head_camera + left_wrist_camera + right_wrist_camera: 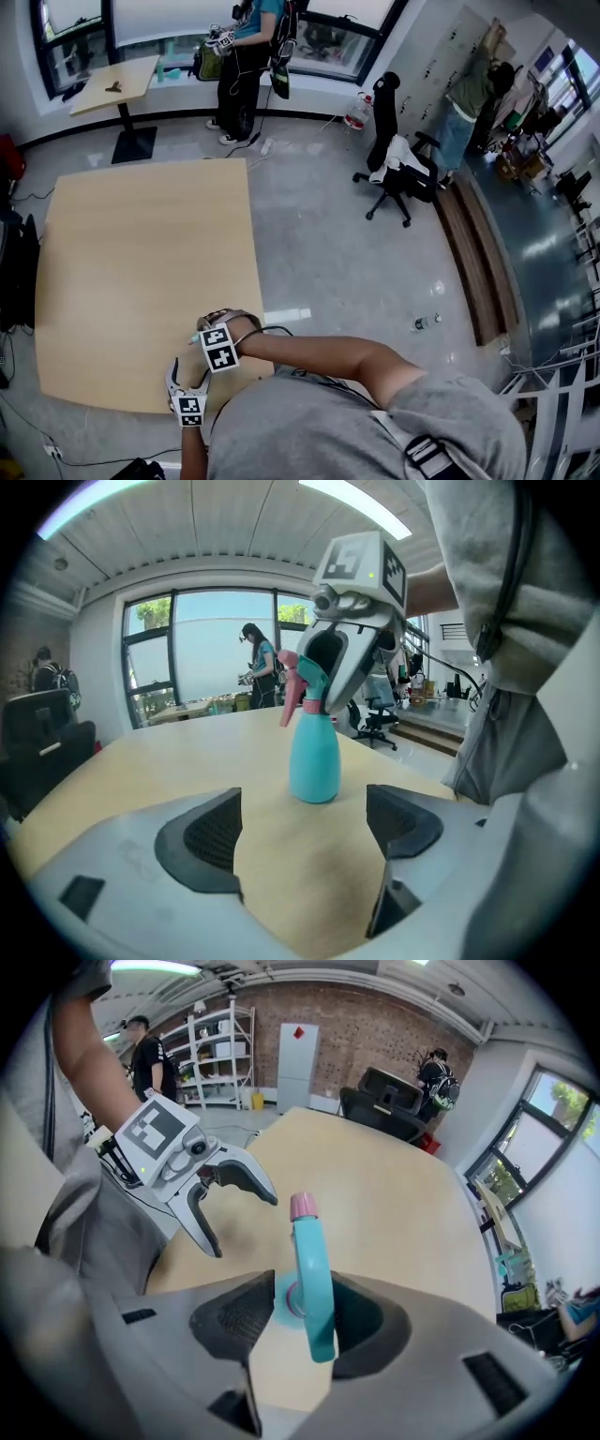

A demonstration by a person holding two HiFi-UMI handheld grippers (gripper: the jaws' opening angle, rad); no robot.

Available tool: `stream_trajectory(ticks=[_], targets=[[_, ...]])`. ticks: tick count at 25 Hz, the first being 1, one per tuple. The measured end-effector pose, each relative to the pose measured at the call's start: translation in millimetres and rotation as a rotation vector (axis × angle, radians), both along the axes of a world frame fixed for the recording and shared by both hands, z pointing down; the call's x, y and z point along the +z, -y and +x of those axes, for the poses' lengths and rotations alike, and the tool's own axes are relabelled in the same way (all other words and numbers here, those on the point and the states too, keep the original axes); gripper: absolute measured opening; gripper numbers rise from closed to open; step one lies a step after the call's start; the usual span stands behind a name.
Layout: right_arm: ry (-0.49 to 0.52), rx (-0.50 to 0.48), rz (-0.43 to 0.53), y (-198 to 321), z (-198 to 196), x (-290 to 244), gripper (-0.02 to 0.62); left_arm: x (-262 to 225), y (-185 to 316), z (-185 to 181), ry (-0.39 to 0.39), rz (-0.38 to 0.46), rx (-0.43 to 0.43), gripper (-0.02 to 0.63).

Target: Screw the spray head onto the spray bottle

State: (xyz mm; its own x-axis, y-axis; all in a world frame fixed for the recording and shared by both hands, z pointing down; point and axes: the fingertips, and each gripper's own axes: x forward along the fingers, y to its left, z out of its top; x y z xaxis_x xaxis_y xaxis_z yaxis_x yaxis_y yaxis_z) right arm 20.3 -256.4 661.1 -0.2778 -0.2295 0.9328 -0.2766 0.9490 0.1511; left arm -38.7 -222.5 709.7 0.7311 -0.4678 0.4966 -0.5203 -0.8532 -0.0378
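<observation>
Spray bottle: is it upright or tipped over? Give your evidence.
Upright. The spray bottle stands on its base on the table, spray head on top.

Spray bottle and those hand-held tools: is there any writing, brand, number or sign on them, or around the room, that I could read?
Spray bottle: plain, no label or print shows.
Marker cube on the right tool: black-and-white square pattern only, no letters or digits.
Red patch on the white cabinet: too small to read.
No readable text anywhere.
</observation>
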Motion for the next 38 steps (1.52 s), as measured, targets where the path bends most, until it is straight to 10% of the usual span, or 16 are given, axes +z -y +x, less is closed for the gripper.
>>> stream_trajectory(ticks=[7, 15, 28, 30, 34, 38], targets=[[0.175, 0.094, 0.06, -23, 10, -37, 0.198, -39, -9, -29, 0.011, 0.062, -0.102, 0.333], [0.33, 0.188, 0.135, -29, 17, -78, 0.202, -103, 1, -75, -0.096, 0.096, -0.336, 0.03], [0.677, 0.433, 0.372, -42, 128, -205, 0.197, -241, -28, -45, -0.334, 0.2, -0.471, 0.005], [0.777, 0.466, 0.434, -42, 127, -244, 0.082, -268, -23, -52, -0.393, 0.209, -0.468, 0.005], [0.943, 0.429, 0.468, -66, 105, -294, 0.006, -305, -38, -61, -0.478, 0.218, -0.458, 0.005], [1.059, 0.362, 0.482, -140, 146, -341, 0.006, -344, -99, 6, -0.486, 0.263, -0.384, 0.005]])
